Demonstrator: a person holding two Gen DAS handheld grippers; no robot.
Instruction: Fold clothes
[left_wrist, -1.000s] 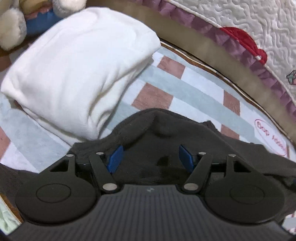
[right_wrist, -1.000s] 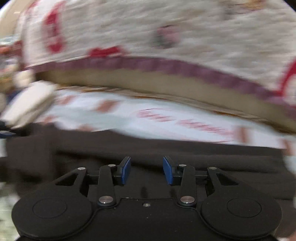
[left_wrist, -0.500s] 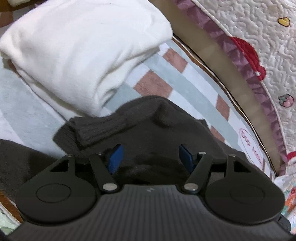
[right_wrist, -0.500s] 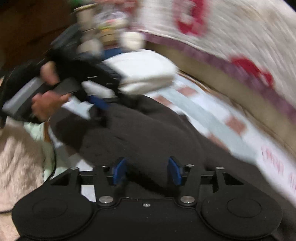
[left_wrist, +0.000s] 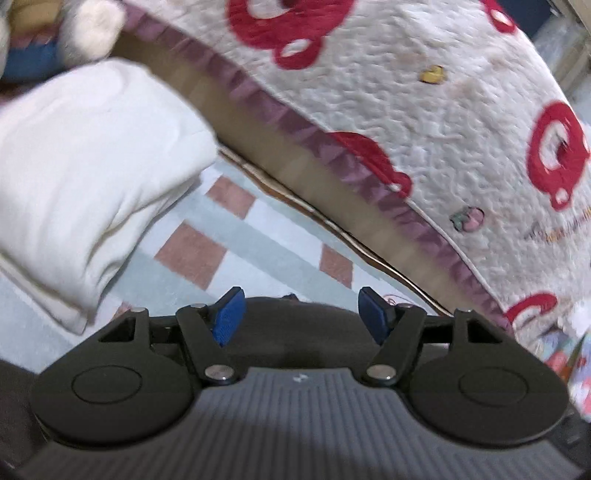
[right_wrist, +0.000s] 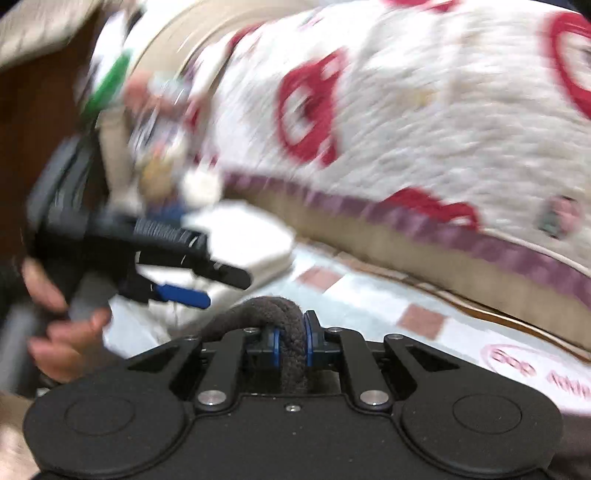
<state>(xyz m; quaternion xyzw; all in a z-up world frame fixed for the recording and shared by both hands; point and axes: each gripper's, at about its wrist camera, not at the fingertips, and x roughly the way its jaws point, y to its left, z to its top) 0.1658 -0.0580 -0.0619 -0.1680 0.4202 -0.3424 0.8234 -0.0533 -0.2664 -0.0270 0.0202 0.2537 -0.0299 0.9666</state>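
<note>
A dark grey knit garment (right_wrist: 273, 314) is bunched into a thick fold, and my right gripper (right_wrist: 290, 341) is shut on it. In the left wrist view the same dark garment (left_wrist: 299, 332) lies low between and behind the blue pads. My left gripper (left_wrist: 301, 317) stands open and its pads do not touch the cloth. The left gripper (right_wrist: 177, 275) also shows in the right wrist view, held by a hand (right_wrist: 62, 328), open, just left of the pinched fold. A folded white garment (left_wrist: 85, 177) lies on the striped sheet to the left.
A checked pale blue, white and pink sheet (left_wrist: 236, 236) covers the surface. A quilted white blanket with red prints (left_wrist: 424, 110) and a purple frill rises behind it. Plush toys (left_wrist: 85, 26) sit at the far left corner. The right wrist view is motion-blurred.
My right gripper has shut on a fold of the dark garment and lifted it. My left gripper has tilted up, away from the cloth, still open.
</note>
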